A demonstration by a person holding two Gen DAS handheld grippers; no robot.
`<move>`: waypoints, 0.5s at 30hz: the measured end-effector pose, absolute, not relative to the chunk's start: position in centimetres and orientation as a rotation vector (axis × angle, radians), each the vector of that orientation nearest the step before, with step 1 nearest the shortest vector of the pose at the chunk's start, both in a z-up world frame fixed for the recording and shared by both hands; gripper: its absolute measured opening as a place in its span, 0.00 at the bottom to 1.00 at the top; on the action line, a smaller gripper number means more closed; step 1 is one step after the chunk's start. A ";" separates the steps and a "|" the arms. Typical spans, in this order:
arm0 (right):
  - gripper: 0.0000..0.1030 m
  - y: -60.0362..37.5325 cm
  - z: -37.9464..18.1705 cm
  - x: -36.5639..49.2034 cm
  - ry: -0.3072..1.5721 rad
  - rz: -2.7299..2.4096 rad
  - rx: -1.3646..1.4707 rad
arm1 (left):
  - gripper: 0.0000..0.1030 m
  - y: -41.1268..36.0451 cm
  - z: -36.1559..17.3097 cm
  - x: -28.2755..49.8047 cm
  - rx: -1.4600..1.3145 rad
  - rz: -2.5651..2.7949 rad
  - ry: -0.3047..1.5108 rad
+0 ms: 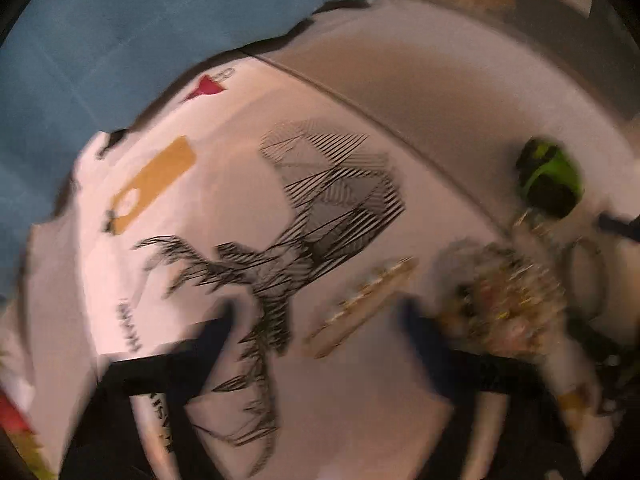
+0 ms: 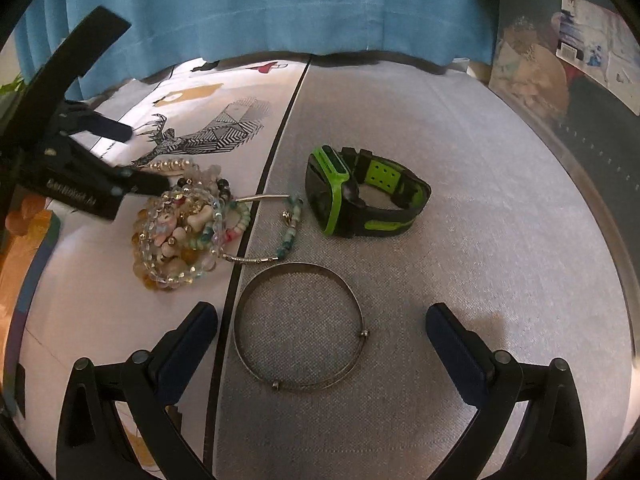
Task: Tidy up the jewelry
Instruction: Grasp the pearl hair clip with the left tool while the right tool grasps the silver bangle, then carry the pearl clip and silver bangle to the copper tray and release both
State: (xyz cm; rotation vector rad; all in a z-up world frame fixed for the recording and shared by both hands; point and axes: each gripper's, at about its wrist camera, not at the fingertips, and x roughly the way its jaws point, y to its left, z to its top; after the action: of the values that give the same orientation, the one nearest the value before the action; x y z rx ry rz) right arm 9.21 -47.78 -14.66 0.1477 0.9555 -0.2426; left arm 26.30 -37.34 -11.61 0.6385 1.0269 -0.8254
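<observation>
right in front of my right claw (image 2: 320, 332) lies a thin metal bangle (image 2: 298, 326), flat on the grey mat (image 2: 460, 208). my right claw is wide open. its two dark fingers (image 2: 188, 344) stand on each side of the bangle and do not touch it.

past the bangle sits a black and green watch (image 2: 362, 196), in the middle of the grey mat. a heap of bead bracelets (image 2: 184, 228) lies on the white sheet with a deer drawing (image 2: 208, 124), close to the sheet's right edge. one thin bracelet with blue-green beads (image 2: 280, 224) reaches over that edge onto the grey mat.

my left claw (image 2: 136, 156) is at the far left side of the heap. its fingers are apart, and a gold bead bracelet (image 2: 172, 166) lies between the tips. the left camera is very blurry, so i cannot tell if the fingers touch it.

a blue curtain (image 2: 260, 4) hangs behind the far edge.
</observation>
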 end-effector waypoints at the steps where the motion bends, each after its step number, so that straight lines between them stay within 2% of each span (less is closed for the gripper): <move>1: 0.60 -47.7 -14.4 9.1 0.935 -0.246 0.147 | 0.10 -37.3 -11.6 26.4 0.596 -0.832 1.064; 7: 0.58 -47.8 -13.5 7.9 0.921 -0.277 0.177 | 0.08 -36.0 -10.3 24.9 0.536 -0.803 1.054; 15: 0.59 -47.6 -9.8 2.6 0.851 -0.345 0.247 | 0.08 -30.4 -3.2 19.3 0.344 -0.790 0.934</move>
State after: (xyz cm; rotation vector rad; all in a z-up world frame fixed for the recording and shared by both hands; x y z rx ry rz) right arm 2.56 -47.60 -9.79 0.2467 0.8513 -0.3449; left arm 19.31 -30.43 -3.20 0.3439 0.9340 -0.7898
